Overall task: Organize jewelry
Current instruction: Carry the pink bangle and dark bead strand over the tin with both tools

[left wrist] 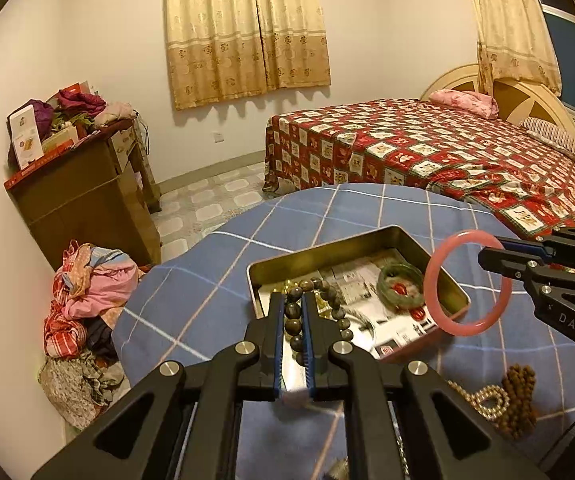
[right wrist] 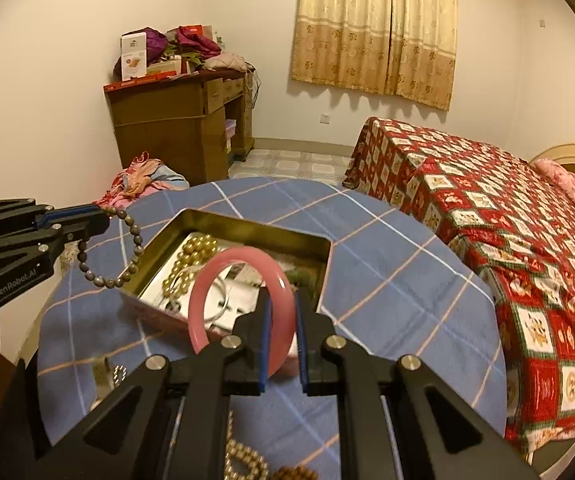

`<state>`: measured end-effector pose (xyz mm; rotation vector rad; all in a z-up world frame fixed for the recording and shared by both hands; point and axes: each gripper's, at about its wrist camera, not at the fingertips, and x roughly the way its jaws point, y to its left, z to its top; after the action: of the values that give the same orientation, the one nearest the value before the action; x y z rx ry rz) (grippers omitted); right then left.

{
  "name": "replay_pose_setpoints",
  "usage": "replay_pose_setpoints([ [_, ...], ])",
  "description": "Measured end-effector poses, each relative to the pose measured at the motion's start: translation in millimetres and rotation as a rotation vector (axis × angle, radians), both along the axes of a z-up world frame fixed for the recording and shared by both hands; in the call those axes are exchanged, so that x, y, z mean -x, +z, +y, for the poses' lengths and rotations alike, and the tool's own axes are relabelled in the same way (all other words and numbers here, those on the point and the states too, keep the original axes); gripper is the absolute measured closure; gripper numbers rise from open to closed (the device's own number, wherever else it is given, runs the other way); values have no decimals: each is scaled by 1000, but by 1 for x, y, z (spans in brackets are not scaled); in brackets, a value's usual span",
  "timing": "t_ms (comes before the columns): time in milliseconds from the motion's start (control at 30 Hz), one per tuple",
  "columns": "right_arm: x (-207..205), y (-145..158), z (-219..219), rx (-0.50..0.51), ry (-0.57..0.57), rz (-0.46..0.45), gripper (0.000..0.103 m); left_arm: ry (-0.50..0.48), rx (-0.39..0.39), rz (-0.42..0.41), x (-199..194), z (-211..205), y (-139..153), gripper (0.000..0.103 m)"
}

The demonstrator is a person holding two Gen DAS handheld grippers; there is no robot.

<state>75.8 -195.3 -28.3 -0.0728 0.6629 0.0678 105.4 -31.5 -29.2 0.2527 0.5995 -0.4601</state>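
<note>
My left gripper [left wrist: 292, 300] is shut on a grey-brown bead bracelet [left wrist: 319, 312] and holds it above the near left corner of an open metal tin [left wrist: 327, 250]; from the right wrist view the bracelet [right wrist: 127, 256] hangs from the left gripper [right wrist: 101, 214]. My right gripper [right wrist: 281, 300] is shut on a pink bangle [right wrist: 203, 292] and holds it upright over the tin [right wrist: 255, 230]. In the left wrist view the bangle [left wrist: 433, 276] hangs at the tin's right edge from the right gripper [left wrist: 487, 254]. The tin holds a green bangle [left wrist: 401, 284], gold beads [right wrist: 191, 258] and a thin silver ring.
The tin sits on a round table with a blue checked cloth [left wrist: 215, 280]. Pearl and brown bead strands [left wrist: 503, 400] lie on the cloth near me. A bed with a red quilt [left wrist: 427, 152] stands behind. A wooden desk [left wrist: 83, 192] and a clothes pile [left wrist: 87, 300] are at the left.
</note>
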Motion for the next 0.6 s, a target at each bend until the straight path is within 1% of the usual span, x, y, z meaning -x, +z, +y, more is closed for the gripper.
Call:
replay_pose_setpoints([
  [333,-36,-9,-7,10,-27,30,90,-1,-52,24,-33,-19,-16,96],
  [600,-64,-28,-13,7,-38,92,90,-8,-89,63,-55,-30,-37,96],
])
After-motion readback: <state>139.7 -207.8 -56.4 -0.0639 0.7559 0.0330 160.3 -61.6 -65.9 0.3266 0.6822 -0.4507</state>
